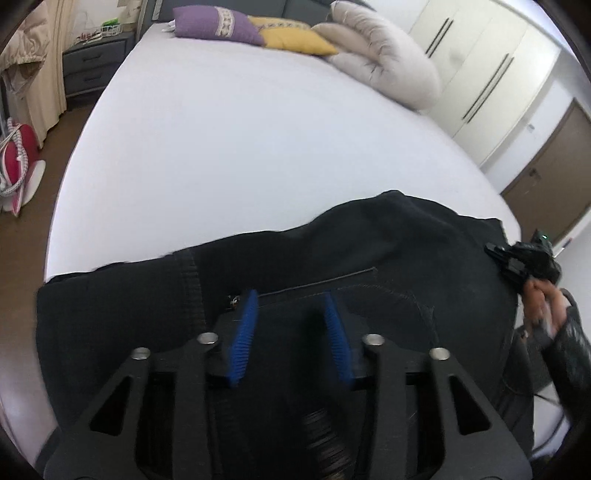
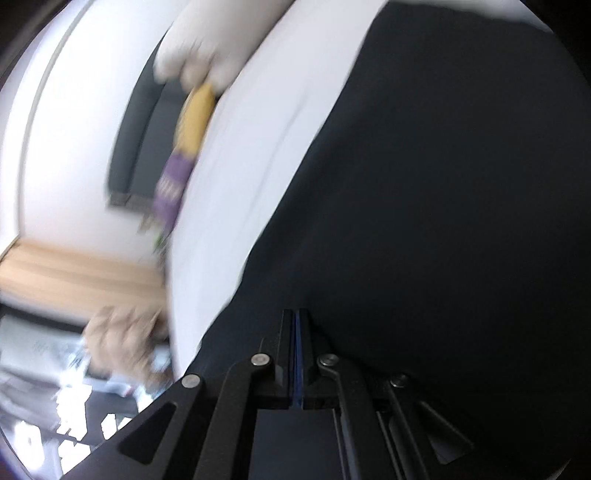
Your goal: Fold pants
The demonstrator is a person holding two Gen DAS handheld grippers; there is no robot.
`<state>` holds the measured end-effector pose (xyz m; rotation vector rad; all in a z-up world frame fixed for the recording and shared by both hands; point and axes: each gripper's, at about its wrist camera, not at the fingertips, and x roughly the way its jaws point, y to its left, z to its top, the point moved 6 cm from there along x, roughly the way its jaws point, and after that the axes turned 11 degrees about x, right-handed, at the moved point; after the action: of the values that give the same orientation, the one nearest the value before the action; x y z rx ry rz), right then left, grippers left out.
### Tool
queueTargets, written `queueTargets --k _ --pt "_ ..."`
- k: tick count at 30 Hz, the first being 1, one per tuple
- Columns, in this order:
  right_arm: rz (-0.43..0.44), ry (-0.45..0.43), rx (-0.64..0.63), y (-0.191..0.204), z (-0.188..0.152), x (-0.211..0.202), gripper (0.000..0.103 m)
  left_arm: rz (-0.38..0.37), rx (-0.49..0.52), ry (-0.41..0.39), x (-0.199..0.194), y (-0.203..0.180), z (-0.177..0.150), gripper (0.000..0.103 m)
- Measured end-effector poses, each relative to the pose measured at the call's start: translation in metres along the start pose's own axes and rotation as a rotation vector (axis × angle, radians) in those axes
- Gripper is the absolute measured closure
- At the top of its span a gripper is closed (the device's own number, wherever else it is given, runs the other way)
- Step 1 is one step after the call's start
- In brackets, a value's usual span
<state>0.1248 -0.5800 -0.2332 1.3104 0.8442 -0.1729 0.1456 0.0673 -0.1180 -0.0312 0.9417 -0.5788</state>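
Observation:
Black pants (image 1: 369, 254) lie across the near edge of the white bed (image 1: 240, 147), with a pocket seam and a vertical seam showing. My left gripper (image 1: 291, 295) is open, its blue pads (image 1: 245, 332) spread just above the pants near the pocket, holding nothing. My right gripper (image 1: 517, 258) shows at the right end of the pants, held by a hand. In the blurred right wrist view its jaws (image 2: 298, 317) are closed together against the black pants (image 2: 424, 221); whether cloth is pinched between them I cannot tell.
A purple pillow (image 1: 218, 24), a yellow pillow (image 1: 295, 38) and a folded beige duvet (image 1: 384, 55) lie at the head of the bed. A grey nightstand (image 1: 92, 62) stands at left, a white wardrobe (image 1: 480, 59) and brown door (image 1: 554, 166) at right.

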Motion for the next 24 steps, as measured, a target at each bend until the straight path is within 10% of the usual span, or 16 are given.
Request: queueTargets --k 5,11,14,24 --pt "-0.022 -0.12 0.038 0.002 0.006 -0.067 0.098 0.041 0.01 -0.036 -0.032 0.011 -0.012 0.069" --pt "0.166 0.252 -0.104 0.06 -0.14 0.007 0.097 0.038 -0.038 -0.101 -0.037 -0.02 -0.001 0.051" --pt "0.106 0.368 -0.104 0.046 -0.176 0.046 0.1 0.049 -0.051 -0.028 -0.001 -0.053 0.004 0.039" --pt "0.117 -0.026 0.08 -0.06 0.009 -0.055 0.103 0.14 0.023 0.079 0.04 -0.062 -0.005 0.04"
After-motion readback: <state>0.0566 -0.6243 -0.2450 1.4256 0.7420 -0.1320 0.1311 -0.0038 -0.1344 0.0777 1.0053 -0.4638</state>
